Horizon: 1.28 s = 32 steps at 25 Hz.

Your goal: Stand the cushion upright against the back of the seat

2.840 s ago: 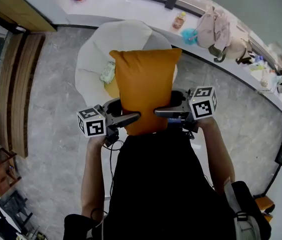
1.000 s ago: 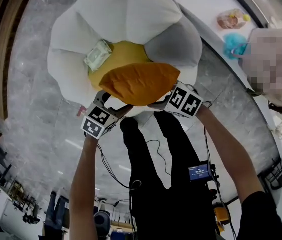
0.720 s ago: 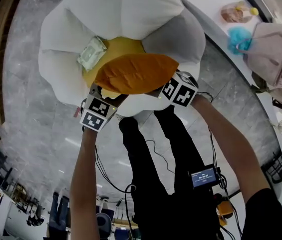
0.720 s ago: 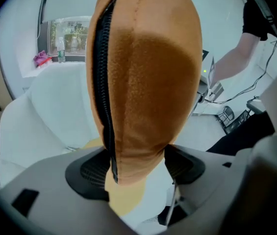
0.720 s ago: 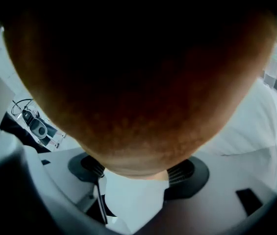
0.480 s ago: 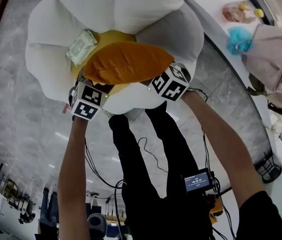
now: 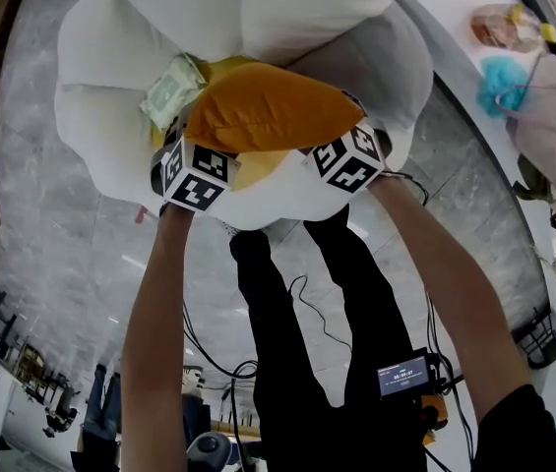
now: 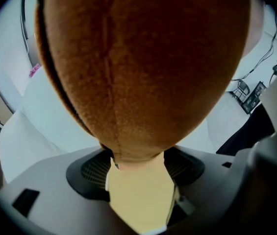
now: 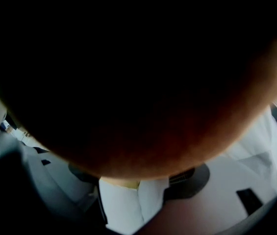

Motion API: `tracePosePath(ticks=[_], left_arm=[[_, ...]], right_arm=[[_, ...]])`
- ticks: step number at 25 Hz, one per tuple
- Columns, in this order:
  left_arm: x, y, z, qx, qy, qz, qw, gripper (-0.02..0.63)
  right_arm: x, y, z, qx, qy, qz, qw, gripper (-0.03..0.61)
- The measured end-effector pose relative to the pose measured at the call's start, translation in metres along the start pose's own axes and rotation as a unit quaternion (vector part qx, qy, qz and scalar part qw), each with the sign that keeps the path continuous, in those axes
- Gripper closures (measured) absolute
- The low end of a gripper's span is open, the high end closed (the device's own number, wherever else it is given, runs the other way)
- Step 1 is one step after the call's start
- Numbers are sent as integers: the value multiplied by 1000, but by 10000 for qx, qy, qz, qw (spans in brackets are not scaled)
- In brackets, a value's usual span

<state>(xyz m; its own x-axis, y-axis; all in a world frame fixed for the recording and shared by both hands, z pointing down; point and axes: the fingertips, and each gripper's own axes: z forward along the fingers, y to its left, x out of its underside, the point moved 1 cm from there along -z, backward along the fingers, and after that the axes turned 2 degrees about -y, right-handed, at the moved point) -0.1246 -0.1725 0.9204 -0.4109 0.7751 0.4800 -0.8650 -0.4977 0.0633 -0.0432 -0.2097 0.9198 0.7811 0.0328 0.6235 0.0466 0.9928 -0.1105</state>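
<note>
Head view: an orange cushion (image 7: 273, 116) sits in the upper middle of the frame, over the pale yellow middle (image 7: 256, 168) of a white, petal-shaped seat (image 7: 110, 116). It is tilted, with its near edge raised towards the camera and its far edge meeting the white lobes at the top of the frame. Whether it leans on them cannot be told. The left tongs (image 7: 191, 165) hold the cushion's lower left corner and the right tongs (image 7: 348, 155) hold its lower right corner. Each marker cube touches the fabric, and the tips are hidden under it. A greenish packet (image 7: 171, 88) lies on the seat just left of the cushion. The person's bare forearms run down from the tongs, above black trousers (image 7: 307, 362) and a grey stone floor (image 7: 51, 264).

Left gripper view: the cushion (image 8: 143, 62) fills the upper and middle frame, brown-orange with a seam running down it. Its lower end narrows between the two dark ribbed pads at the lower centre, and the left tongs (image 8: 138, 160) are closed on that pinch of fabric. Pale yellow shows in the slit below.

Right gripper view: the cushion (image 9: 143, 106) lies close against the lens and darkens most of the frame. The right tongs (image 9: 138, 180) are clamped on its lower edge at the bottom centre. White and a little yellow show in the narrow gap beneath.
</note>
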Motion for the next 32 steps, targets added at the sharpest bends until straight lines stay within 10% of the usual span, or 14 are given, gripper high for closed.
tracePosePath(ticks=[32], left_arm=[[-12,15,-16,-85,-286,-505,9983,349]], right_arm=[[16,-54,4,-605,503,2254,9711,209]])
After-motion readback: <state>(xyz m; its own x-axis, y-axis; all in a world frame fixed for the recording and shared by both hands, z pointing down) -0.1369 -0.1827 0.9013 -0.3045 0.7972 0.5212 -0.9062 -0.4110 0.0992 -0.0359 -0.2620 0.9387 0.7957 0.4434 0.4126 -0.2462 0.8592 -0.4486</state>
